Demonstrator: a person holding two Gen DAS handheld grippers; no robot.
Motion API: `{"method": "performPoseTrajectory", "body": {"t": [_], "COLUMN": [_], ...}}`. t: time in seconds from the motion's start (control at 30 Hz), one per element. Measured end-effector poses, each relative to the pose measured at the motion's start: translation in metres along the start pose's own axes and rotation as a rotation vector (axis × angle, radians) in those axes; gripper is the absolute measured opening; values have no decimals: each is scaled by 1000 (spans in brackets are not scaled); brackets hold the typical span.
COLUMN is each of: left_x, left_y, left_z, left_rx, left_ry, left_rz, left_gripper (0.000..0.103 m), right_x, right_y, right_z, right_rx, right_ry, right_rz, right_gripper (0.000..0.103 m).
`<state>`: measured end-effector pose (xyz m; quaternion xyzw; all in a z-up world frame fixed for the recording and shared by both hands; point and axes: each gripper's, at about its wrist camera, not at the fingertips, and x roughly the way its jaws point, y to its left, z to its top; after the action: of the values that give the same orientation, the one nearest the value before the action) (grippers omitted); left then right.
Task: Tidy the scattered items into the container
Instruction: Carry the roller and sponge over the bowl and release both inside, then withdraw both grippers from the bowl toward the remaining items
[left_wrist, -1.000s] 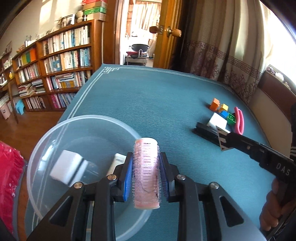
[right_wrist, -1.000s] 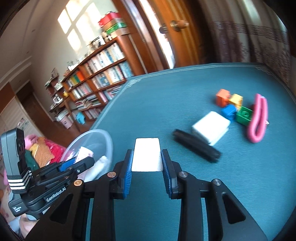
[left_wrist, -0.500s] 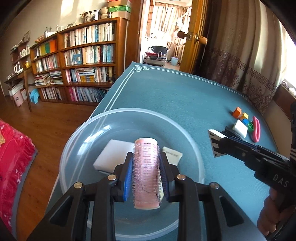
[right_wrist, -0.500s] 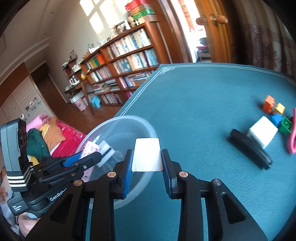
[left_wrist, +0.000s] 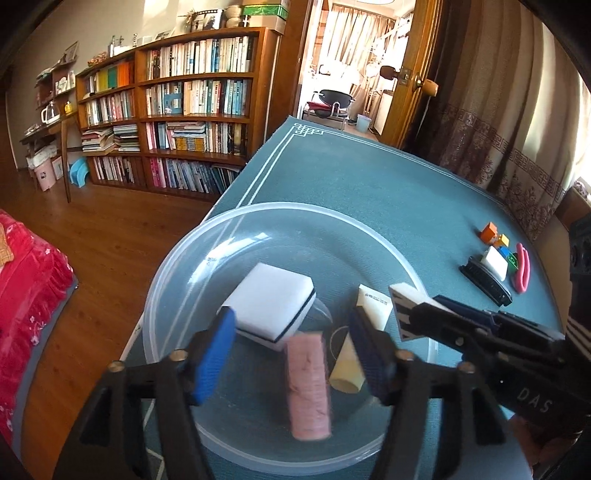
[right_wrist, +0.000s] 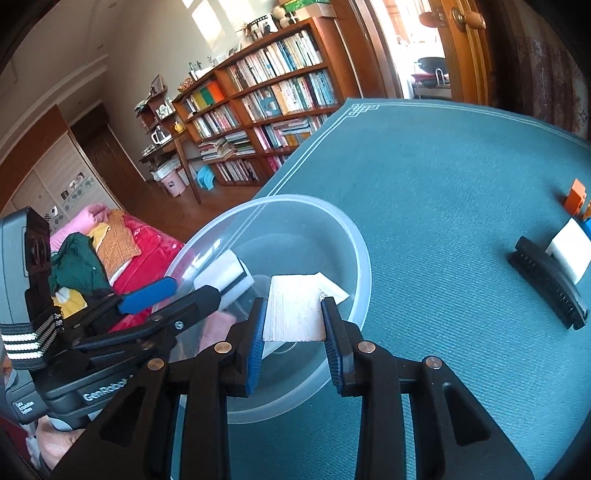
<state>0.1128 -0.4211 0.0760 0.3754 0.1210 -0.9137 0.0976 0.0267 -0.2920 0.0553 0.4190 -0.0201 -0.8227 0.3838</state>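
Left wrist view: my left gripper (left_wrist: 290, 341) hangs over the clear plastic bowl (left_wrist: 177, 266), jaws spread wide with nothing between them. The pink hair roller (left_wrist: 308, 384) shows blurred between the fingers, inside the bowl; I cannot tell if it touches the bottom. Beside it in the bowl lie a white sponge block (left_wrist: 273, 299), a pale yellow roll (left_wrist: 347, 369) and a small white card (left_wrist: 375, 306). The bowl sits at the near left corner of the teal table mat (left_wrist: 369, 184). My right gripper (left_wrist: 417, 314) reaches in from the right over the bowl's rim, carrying a white block (left_wrist: 400, 295).

Toward the mat's right edge I see a black comb (left_wrist: 485, 280), a white box (left_wrist: 495, 262) touching it, coloured blocks (left_wrist: 496, 240) and a pink clip (left_wrist: 522, 267).

Right wrist view: my right gripper (right_wrist: 294, 325) is clamped on the white block (right_wrist: 293, 308), held above the bowl (right_wrist: 354, 243) just inside its near rim. The left gripper (right_wrist: 173, 291) stands at left over the bowl, fingers parted. The comb (right_wrist: 546, 280) and white box (right_wrist: 569, 249) lie well apart from the bowl, by the mat's right edge.
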Motion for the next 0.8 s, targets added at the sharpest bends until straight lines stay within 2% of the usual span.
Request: {"method": "performPoseTrajectory", "body": {"t": [0.17, 0.33, 0.63, 0.8], "left_x": [-1, 0, 3, 1], "left_y": [3, 4, 1, -6], "left_z": [1, 1, 1, 1], "left_rx": [-16, -16, -9, 1], "left_ry": [-3, -4, 10, 3], "left_rz": [7, 38, 76, 88], "left_gripper": [79, 81, 89, 97], "right_x": [2, -1, -12, -19], "right_y": [-2, -3, -7, -18], "right_z": [-6, -8, -15, -16], "right_rx": [9, 8, 1, 31], "right_ry": [22, 25, 7, -9], "right_rz": [17, 39, 41, 30], "right_gripper": [33, 43, 43, 43]}}
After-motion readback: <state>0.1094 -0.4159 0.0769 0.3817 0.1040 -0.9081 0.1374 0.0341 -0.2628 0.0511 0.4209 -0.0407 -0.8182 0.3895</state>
